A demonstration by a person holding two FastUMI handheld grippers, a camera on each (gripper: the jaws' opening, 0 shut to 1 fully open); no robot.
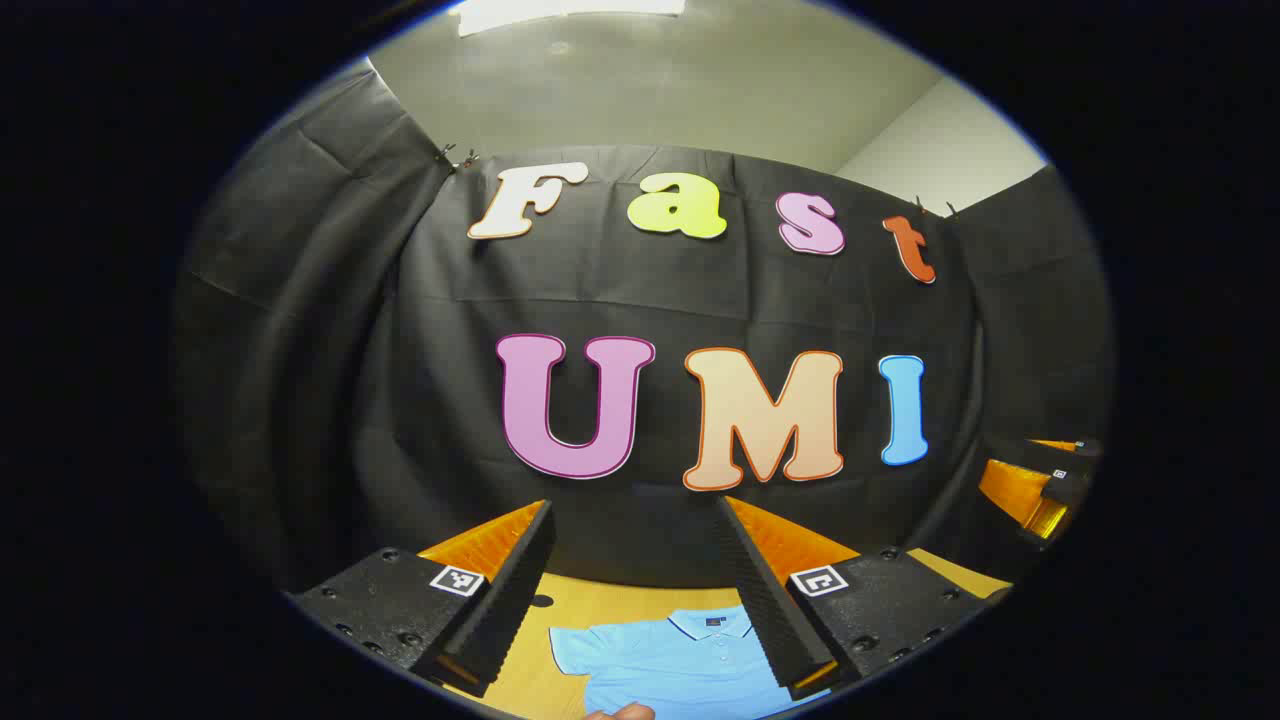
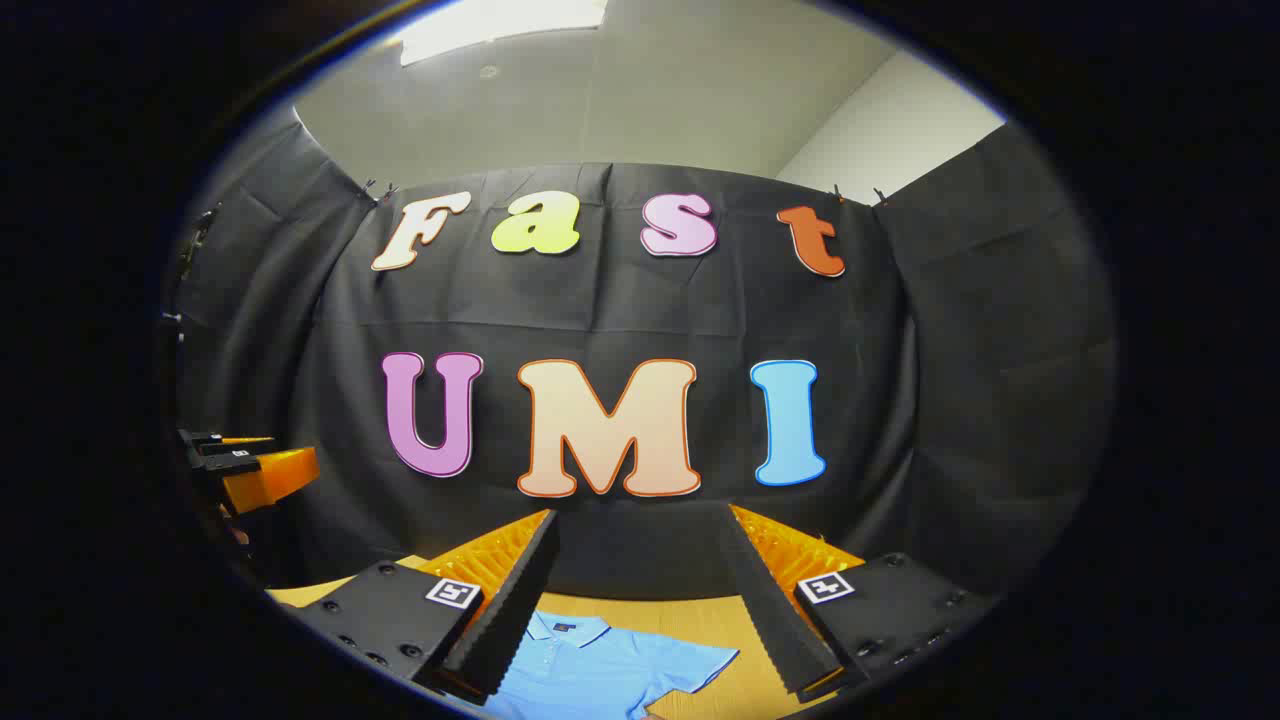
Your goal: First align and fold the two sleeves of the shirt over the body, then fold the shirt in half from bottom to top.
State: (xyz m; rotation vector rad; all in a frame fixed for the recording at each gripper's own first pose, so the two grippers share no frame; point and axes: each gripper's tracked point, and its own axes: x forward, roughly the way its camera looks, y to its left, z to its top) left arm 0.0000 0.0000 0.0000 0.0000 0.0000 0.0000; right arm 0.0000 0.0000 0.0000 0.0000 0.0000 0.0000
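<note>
Polo shirt: a light blue polo shirt (image 1: pixel 680 665) lies flat on the wooden counter (image 1: pixel 585 605), its collar toward the black cloth wall. In the right gripper view the same polo shirt (image 2: pixel 600 675) shows with its collar and one short sleeve spread out to the side.
Sleeves: both short sleeves lie out flat beside the shirt body, not folded over it; one sleeve with a thin dark edge trim reaches out from the shirt toward the right claw's far finger in the right gripper view.
Collar: buttoned placket visible below it, a small dark tag inside the neck.
Left claw: the left claw (image 1: pixel 638 600) is held above the polo shirt, fingers wide apart with nothing between them; the shirt's collar shows in the gap.
Right claw: the right claw (image 2: pixel 640 605) also hangs above the polo shirt, fingers spread wide and holding nothing; the shirt lies below and nearer its left finger.
Other sightings: each claw appears at the edge of the other's view, raised well above the shirt.
Hand: a fingertip (image 1: pixel 620 711) shows at the bottom edge of the left gripper view, just beside the lower part of the polo shirt.
Counter: light wood, bare on either side of the shirt; a small dark spot sits near the shirt's shoulder.
</note>
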